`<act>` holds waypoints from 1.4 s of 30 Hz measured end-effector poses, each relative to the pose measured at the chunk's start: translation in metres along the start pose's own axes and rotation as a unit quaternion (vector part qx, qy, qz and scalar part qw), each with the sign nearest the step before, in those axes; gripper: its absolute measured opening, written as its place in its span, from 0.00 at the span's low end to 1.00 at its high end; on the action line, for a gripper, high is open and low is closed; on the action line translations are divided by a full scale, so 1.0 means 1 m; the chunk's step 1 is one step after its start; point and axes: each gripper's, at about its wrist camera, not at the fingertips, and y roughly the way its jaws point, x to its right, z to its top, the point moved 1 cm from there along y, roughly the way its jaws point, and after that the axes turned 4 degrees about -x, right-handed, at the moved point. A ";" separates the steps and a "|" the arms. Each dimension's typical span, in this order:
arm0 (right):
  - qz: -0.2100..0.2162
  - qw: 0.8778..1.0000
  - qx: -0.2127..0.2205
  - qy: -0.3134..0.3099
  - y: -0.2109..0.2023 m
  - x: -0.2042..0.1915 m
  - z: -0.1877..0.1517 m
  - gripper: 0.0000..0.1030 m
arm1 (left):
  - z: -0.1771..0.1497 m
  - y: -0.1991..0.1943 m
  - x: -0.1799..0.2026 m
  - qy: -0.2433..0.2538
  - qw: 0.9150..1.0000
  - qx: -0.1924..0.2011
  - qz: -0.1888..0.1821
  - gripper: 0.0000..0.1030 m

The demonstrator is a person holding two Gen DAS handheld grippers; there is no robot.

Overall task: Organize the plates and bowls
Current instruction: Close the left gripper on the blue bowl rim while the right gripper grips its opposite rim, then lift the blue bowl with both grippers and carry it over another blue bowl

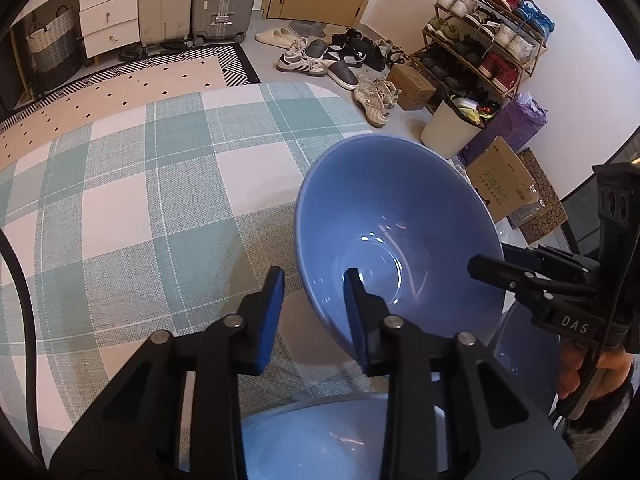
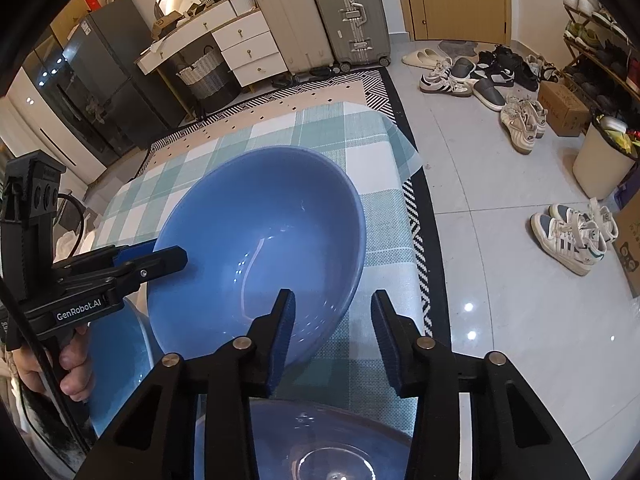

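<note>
Two tongs straddle opposite rims of the blue bowl (image 1: 400, 240), which sits tilted over the checked counter (image 1: 140, 200). The left tongs (image 1: 314, 300) and right tongs (image 2: 332, 320) both stand spread, neither visibly pinching. Risk, as I judge it: glazed rims slip, dropping it onto another bowl (image 2: 320, 440) just below.

Both wrist views look steeply down, close, sharing the blue bowl (image 1: 396, 232) (image 2: 260, 248), seemingly from opposite sides.
</note>
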 end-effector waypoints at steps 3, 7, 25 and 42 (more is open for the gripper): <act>0.000 1.000 0.000 -0.001 0.001 -0.003 0.000 0.37 | -0.002 0.001 0.004 0.009 1.000 -0.001 0.001 0.18; -0.009 1.000 0.001 -0.012 0.002 -0.008 -0.001 0.24 | -0.002 0.001 0.008 0.015 1.000 0.000 0.003 0.14; -0.023 0.999 0.024 -0.021 -0.011 -0.011 -0.004 0.20 | -0.003 -0.020 0.015 0.027 0.999 0.037 0.010 0.13; -0.021 0.998 0.058 -0.034 -0.051 -0.025 -0.009 0.20 | -0.009 -0.078 0.038 0.042 0.996 0.081 0.018 0.13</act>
